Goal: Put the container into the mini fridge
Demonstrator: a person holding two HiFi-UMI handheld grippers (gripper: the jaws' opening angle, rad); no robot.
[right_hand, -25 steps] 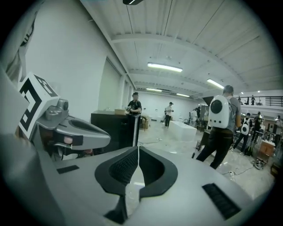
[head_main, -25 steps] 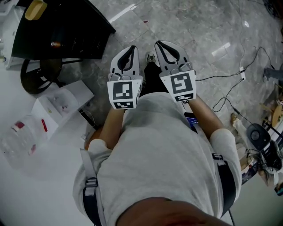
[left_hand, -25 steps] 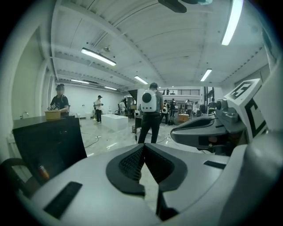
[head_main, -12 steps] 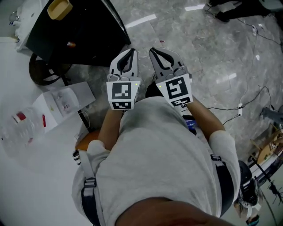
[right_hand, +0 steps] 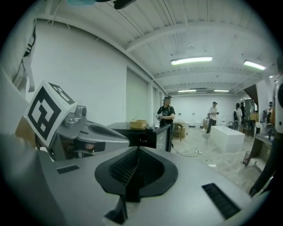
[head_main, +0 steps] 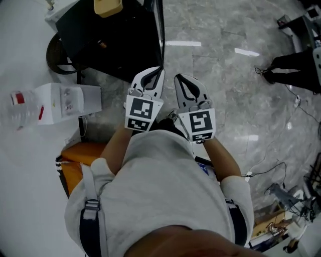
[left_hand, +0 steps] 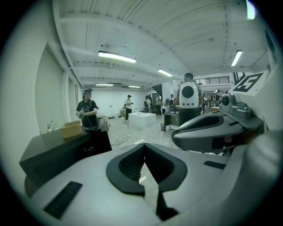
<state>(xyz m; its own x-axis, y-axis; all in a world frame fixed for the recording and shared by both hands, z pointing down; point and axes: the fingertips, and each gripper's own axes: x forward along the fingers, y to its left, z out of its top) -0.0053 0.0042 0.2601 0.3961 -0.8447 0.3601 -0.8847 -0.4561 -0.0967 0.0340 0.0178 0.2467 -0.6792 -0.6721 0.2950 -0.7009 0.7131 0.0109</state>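
Container (head_main: 108,6), tan and open-topped, sits on top of the black fridge (head_main: 115,42) at the upper left of the head view, well apart from both grippers. At the far left, a clear jug (head_main: 17,108) with a red label lies just beside a white box (head_main: 65,103). Below them, an orange object (head_main: 83,153) shows beside the person's left arm.

In the middle, the person's grey-shirted torso fills the lower frame and both forearms reach forward. The left gripper (head_main: 159,70) has its jaws pressed together with nothing between them. Its own view shows the dark pads meeting at the tip, with the container and fridge off to the left beyond it.

Just beside it, the right gripper (head_main: 178,78) is likewise closed and empty, its pads touching in its own view. There the fridge stands straight ahead past the tip with the container on its top. A dark panel, seemingly the door, stands at the fridge's right side. The two grippers point side by side over grey marble floor (head_main: 225,100) near the fridge's corner.

At the upper right, another person (head_main: 293,68) in dark clothes stands on the floor. Cables (head_main: 271,165) trail along the lower right.
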